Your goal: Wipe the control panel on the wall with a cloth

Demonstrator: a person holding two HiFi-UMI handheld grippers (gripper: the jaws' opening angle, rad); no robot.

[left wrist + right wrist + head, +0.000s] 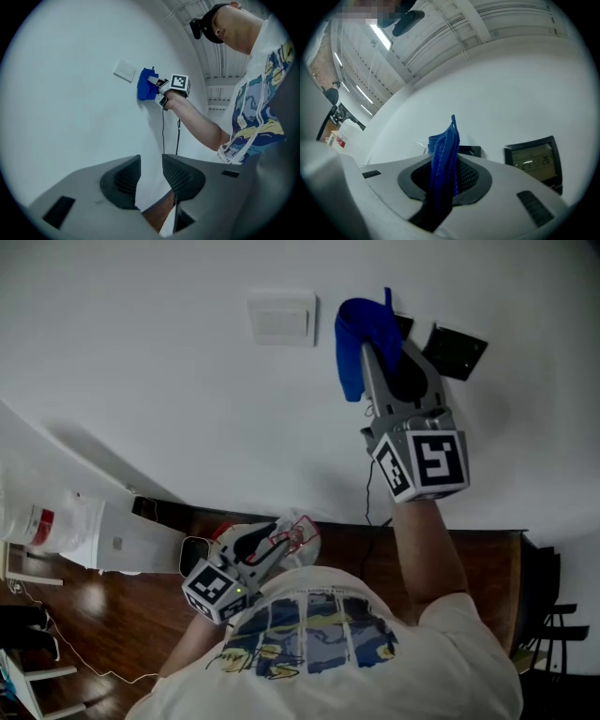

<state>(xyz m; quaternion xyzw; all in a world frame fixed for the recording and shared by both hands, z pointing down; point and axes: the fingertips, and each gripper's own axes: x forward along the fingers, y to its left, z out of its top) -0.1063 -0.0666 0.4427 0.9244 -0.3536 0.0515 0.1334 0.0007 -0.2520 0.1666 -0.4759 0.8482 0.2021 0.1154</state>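
My right gripper (pixel 375 357) is raised to the white wall and shut on a blue cloth (pixel 359 341). The cloth sticks up between its jaws (pixel 443 159). The dark control panel (pixel 457 351) with a lit display (pixel 534 161) lies just right of the cloth. A smaller dark panel (pixel 403 326) is partly hidden behind the cloth. I cannot tell whether the cloth touches either panel. My left gripper (pixel 274 542) hangs low near the person's chest; its jaws (pixel 150 180) stand slightly apart with nothing between them. The left gripper view shows the cloth (pixel 146 85) on the wall.
A white switch plate (pixel 281 318) sits on the wall left of the cloth. A black cable (pixel 367 493) hangs down the wall below the panels. A white appliance (pixel 56 521) stands at the lower left on the wooden floor (pixel 112 615). Dark furniture (pixel 548 606) is at the right.
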